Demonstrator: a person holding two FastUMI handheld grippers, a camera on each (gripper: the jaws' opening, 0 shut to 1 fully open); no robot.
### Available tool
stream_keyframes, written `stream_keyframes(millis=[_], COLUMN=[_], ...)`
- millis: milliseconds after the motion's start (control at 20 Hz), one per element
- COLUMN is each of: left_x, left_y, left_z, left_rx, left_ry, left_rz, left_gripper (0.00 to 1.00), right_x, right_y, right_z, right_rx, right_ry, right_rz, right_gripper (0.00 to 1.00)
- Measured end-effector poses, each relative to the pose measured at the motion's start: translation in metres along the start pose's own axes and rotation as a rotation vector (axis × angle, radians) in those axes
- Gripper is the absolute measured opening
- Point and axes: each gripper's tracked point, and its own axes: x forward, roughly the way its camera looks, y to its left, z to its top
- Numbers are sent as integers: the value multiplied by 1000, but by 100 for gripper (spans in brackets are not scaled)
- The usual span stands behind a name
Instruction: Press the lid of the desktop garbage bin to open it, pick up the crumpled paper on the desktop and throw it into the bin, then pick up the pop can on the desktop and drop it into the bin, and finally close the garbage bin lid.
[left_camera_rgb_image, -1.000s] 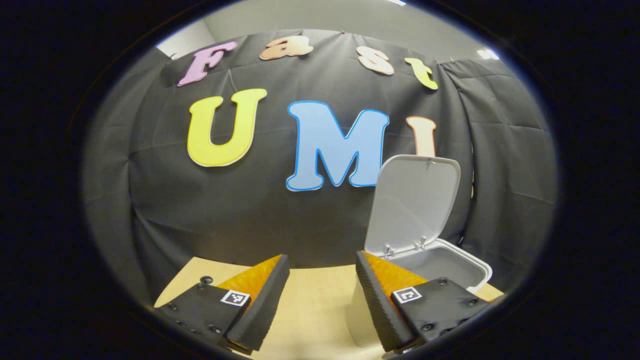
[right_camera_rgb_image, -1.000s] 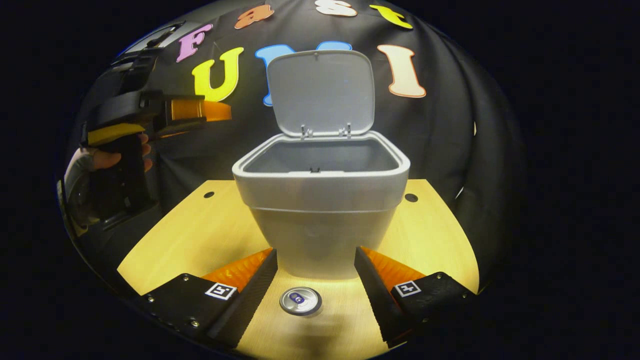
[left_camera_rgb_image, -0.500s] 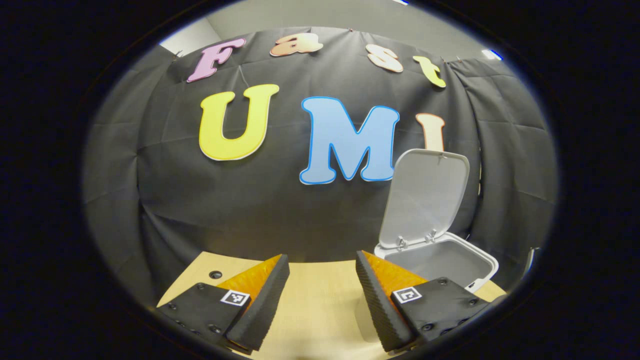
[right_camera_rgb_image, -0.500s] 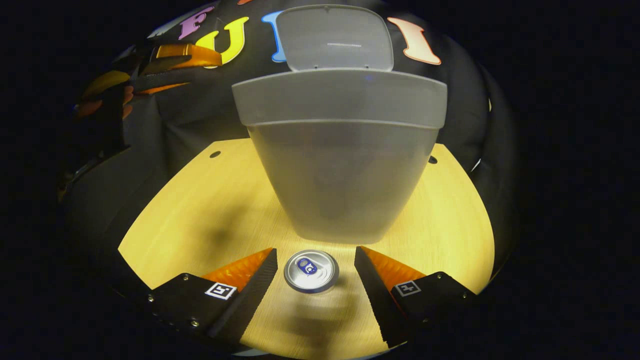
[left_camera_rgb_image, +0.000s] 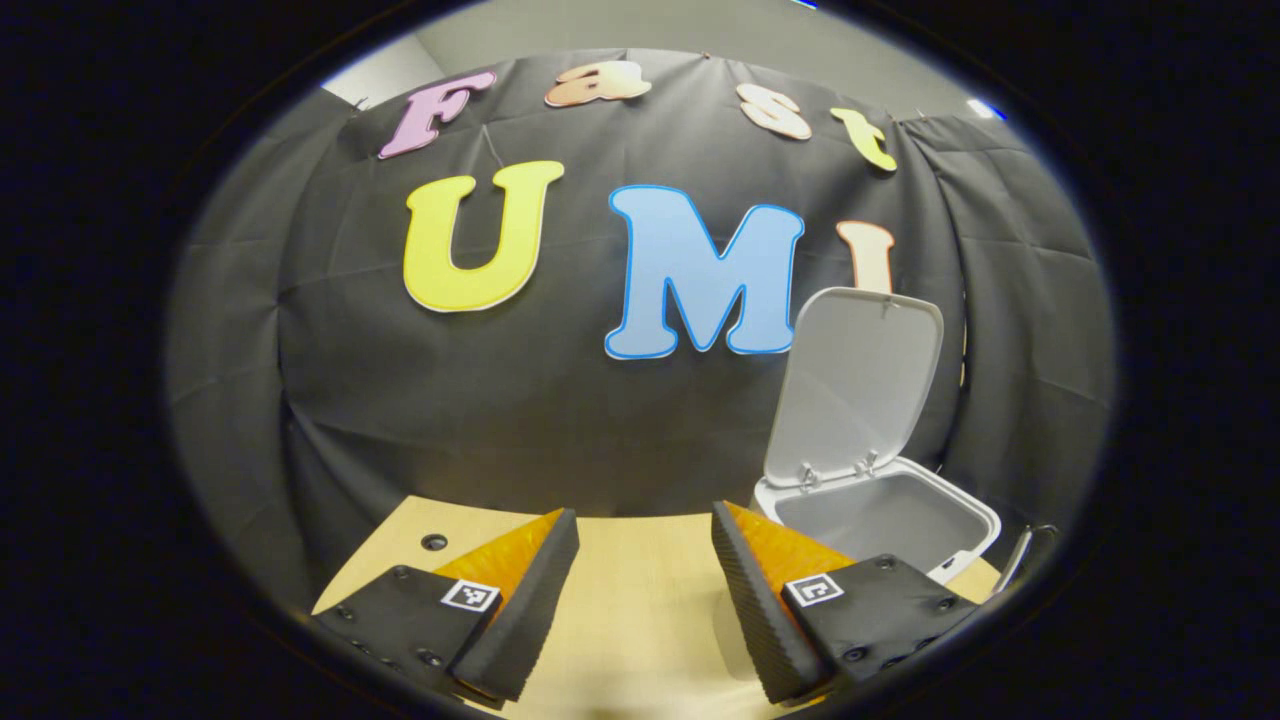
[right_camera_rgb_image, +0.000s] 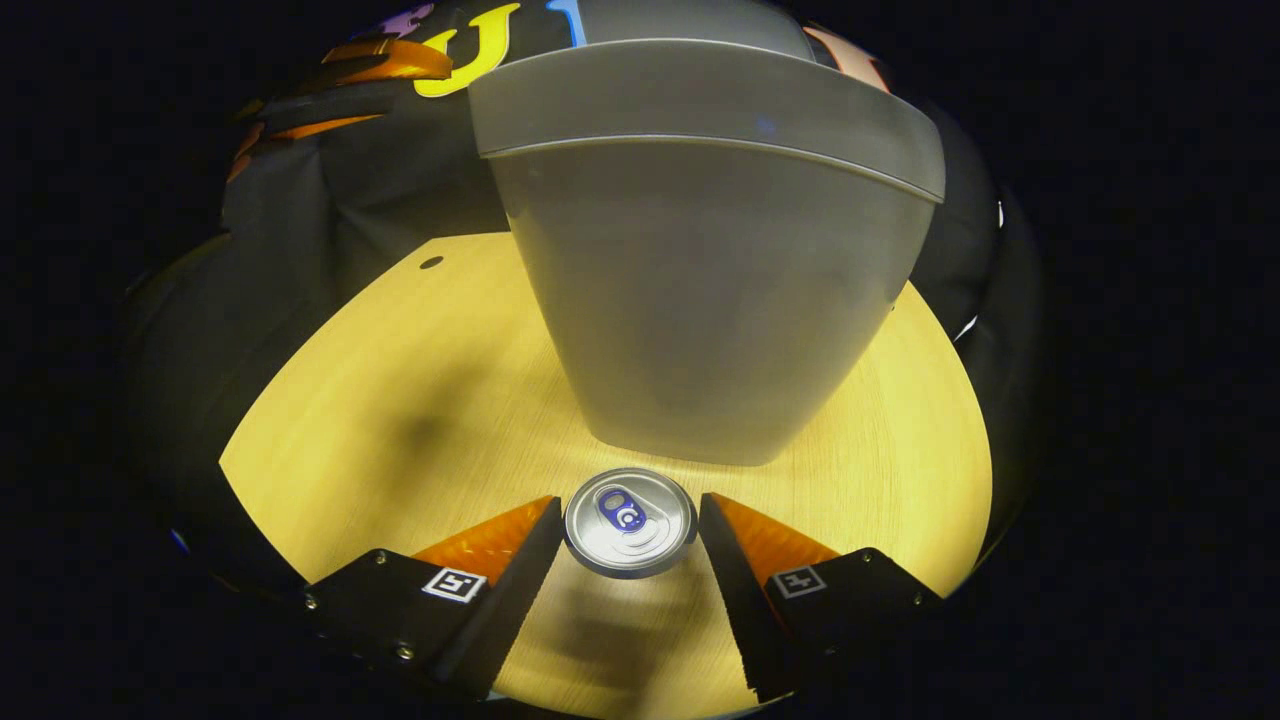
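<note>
Pop can (right_camera_rgb_image: 629, 522) upright on the pale wooden desktop (right_camera_rgb_image: 420, 400), silver top and pull tab facing up, just in front of the grey garbage bin (right_camera_rgb_image: 700, 300) and apart from its base. Right gripper (right_camera_rgb_image: 628, 540) lowered over the desktop with jaws spread, one finger on either side of the can's top; whether either finger touches the can impossible to tell. Can's shadow thrown on the wood between the fingers. Bin looming close in the right gripper view, its thick rim high above the can, walls tapering down to a narrower base. Small dark hole (right_camera_rgb_image: 431, 262) in the desktop off to the left of the bin. Seen in the left gripper view: bin (left_camera_rgb_image: 890, 520) at lower right with lid (left_camera_rgb_image: 858, 380) raised nearly upright on its rear hinges, grey interior exposed, contents not visible from this angle. Left gripper (left_camera_rgb_image: 640, 590) held well above the desktop (left_camera_rgb_image: 640, 600), level with the bin's rim, jaws spread and holding nothing. Same gripper (right_camera_rgb_image: 340, 85) visible at upper left of the right gripper view, beside the bin's rim. Black cloth wall (left_camera_rgb_image: 420, 400) hanging behind the desk.
</note>
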Motion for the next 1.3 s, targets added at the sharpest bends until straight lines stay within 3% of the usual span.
stream_keyframes(millis=[550,1300], left_x=[6,9], left_y=[-6,-14], left_z=[-9,-19], left_rx=[-6,-9], left_ry=[14,36], left_rz=[-8,-24], left_gripper=[89,89], right_x=[-21,-135], right_y=[2,12], right_z=[19,135], right_rx=[32,-33], right_ry=[-43,-292], right_rz=[44,110], right_gripper=[84,84])
